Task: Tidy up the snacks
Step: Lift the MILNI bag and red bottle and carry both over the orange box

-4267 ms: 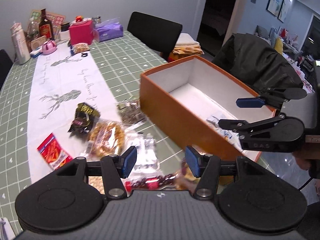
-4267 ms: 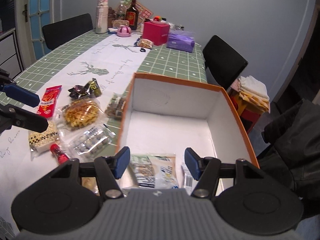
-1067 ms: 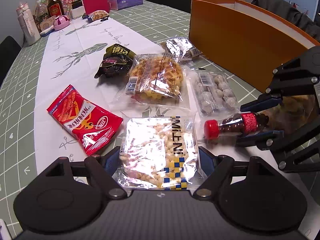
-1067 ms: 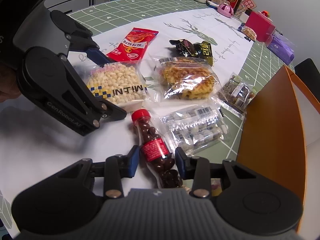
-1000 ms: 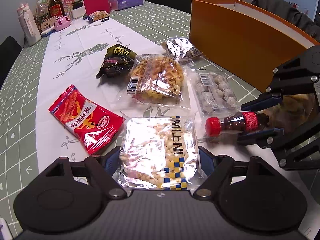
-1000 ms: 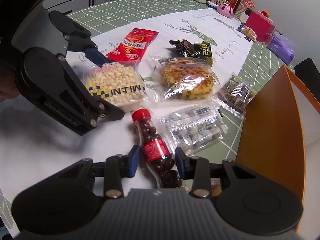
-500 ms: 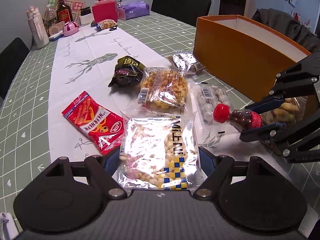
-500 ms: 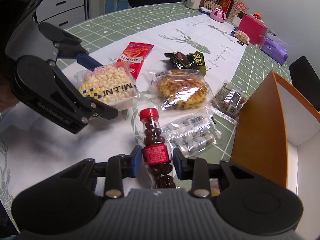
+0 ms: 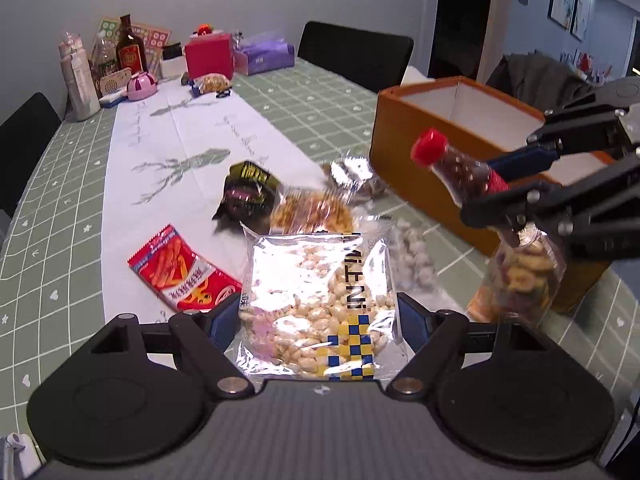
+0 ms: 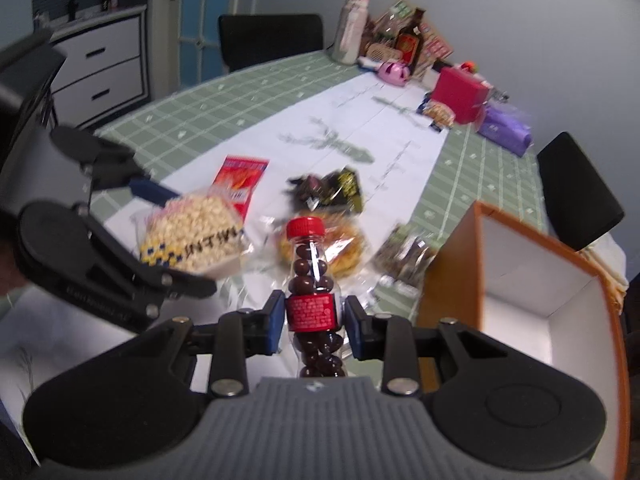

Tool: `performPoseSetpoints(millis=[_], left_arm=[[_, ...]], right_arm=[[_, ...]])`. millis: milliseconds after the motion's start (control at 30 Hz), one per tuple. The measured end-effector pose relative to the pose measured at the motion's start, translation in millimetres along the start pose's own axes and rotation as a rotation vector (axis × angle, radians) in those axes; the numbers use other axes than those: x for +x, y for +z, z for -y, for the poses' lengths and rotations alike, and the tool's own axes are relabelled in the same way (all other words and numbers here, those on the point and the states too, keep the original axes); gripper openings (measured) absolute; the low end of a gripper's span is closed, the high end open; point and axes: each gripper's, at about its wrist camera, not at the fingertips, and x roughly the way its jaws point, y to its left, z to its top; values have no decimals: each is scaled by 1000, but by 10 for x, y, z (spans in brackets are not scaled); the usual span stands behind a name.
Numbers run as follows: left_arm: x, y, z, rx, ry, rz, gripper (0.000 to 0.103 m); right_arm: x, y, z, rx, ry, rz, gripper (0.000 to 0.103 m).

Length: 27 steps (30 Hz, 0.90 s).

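My left gripper (image 9: 318, 320) is shut on a clear bag of pale puffed snacks (image 9: 316, 300) with a blue and yellow check pattern, held above the table; the bag also shows in the right wrist view (image 10: 192, 236). My right gripper (image 10: 312, 320) is shut on a small red-capped bottle of chocolate balls (image 10: 310, 280), lifted and tilted; it also shows in the left wrist view (image 9: 460, 172), in front of the orange box (image 9: 424, 160). The box (image 10: 452, 264) is open with a white inside.
On the white runner lie a red snack pack (image 9: 184, 272), a dark wrapper (image 9: 248, 192), a waffle bag (image 9: 312, 212), a foil pack (image 9: 352, 176) and a clear bag of white balls (image 9: 412, 256). A bag of ring snacks (image 9: 516, 276) stands by the box. Bottles and boxes (image 9: 132, 60) crowd the far end.
Both grippers have risen from the table. The puffed snack bag and the chocolate bottle came up with them, the bottle now higher and nearer the orange box.
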Motion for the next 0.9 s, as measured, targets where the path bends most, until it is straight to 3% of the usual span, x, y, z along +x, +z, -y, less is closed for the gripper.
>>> performPoseSetpoints(millis=[167, 533, 900], left_arm=[[-112, 78, 98, -9, -17, 31, 92], [-205, 424, 509, 68, -27, 101, 92], [65, 904, 1227, 118, -105, 140, 92]], right_arm=[[-290, 116, 203, 59, -11, 55, 30], [-621, -66, 541, 130, -34, 104, 30], [-874, -413, 1154, 245, -107, 123, 30]])
